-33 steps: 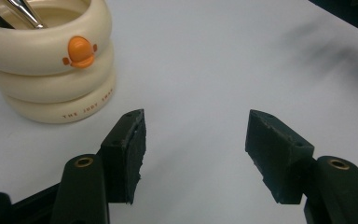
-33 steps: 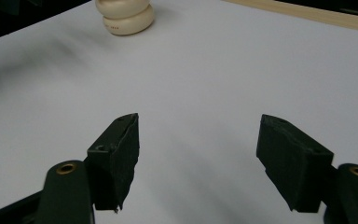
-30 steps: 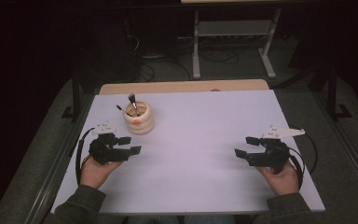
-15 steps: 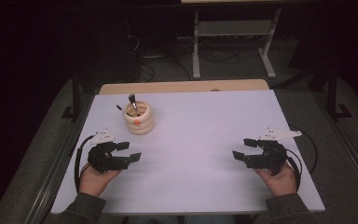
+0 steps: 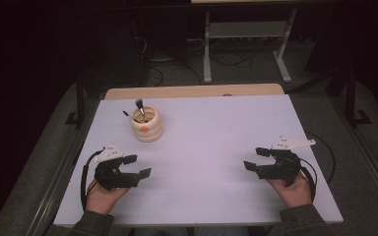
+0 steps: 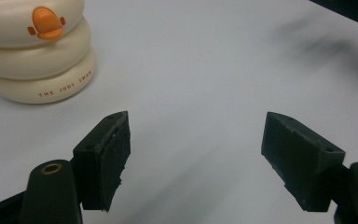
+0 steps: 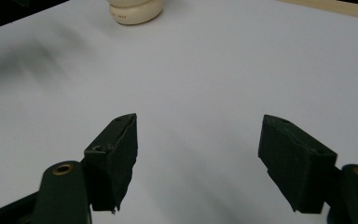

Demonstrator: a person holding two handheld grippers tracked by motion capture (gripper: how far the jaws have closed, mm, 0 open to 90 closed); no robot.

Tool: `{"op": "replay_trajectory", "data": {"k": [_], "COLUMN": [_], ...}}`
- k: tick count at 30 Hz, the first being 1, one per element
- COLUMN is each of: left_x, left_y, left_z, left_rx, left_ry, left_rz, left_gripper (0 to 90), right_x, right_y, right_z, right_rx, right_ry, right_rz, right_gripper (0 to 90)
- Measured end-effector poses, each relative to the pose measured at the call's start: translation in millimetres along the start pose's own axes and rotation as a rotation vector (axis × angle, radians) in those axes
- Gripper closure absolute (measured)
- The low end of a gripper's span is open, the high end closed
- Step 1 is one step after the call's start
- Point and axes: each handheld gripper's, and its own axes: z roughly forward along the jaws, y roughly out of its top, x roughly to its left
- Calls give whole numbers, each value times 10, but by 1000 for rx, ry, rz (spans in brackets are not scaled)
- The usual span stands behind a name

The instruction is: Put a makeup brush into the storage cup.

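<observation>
**Resting both open grippers on the white table, the cream pot ahead of the left one**

Lying low over the smooth, matte white tabletop (image 5: pixel 211 147), the left gripper (image 5: pixel 137 165) is a black, angular tool of hard plastic, capped with a pale three-cornered plate and trailing a looped black cable. Its jaws have just been opening and now stand wide apart with nothing between them. In the left gripper view its pads (image 6: pixel 109 154) are blunt wedge-shaped blocks of dark, slightly grainy rubber, frayed along one edge.

Ahead of that gripper and a little to its left stands the cream-coloured, glossy round pot of three stacked bulging rings (image 6: pixel 37 51), bearing a small orange duck-bill mark and a line of fine lettering on its lowest ring. It is near the jaws but clear of them. In the high view two thin dark-handled brushes (image 5: pixel 140 105) stick up out of the pot's mouth, one with a pale bristle tip.

The right gripper (image 5: pixel 256 158), of the same black build, is held well apart from the pot, which lies far ahead and to its left. Its jaws gape too, empty, the same rough rubber wedges (image 7: pixel 114 154) hovering just above the bare surface.
</observation>
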Motion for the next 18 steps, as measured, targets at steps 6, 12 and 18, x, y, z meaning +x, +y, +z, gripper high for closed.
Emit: {"op": "replay_trajectory", "data": {"k": [6,12,18], "left_x": [-13,-27,-18], "left_y": [-45,-73,-92], "left_z": [-30,-32,-36], "left_rx": [-12,-17,-10], "left_ry": [9,5,20], "left_rz": [-2,11,23], "left_gripper": [224,207,169], "right_x": [18,22,16], "right_y": [-16,-31,-46], "right_z": [21,28,35], "right_rx": [4,10,13], "right_ry": [6,10,3], "right_rz": [-7,-9,0], "right_gripper": [272,269,238]}}
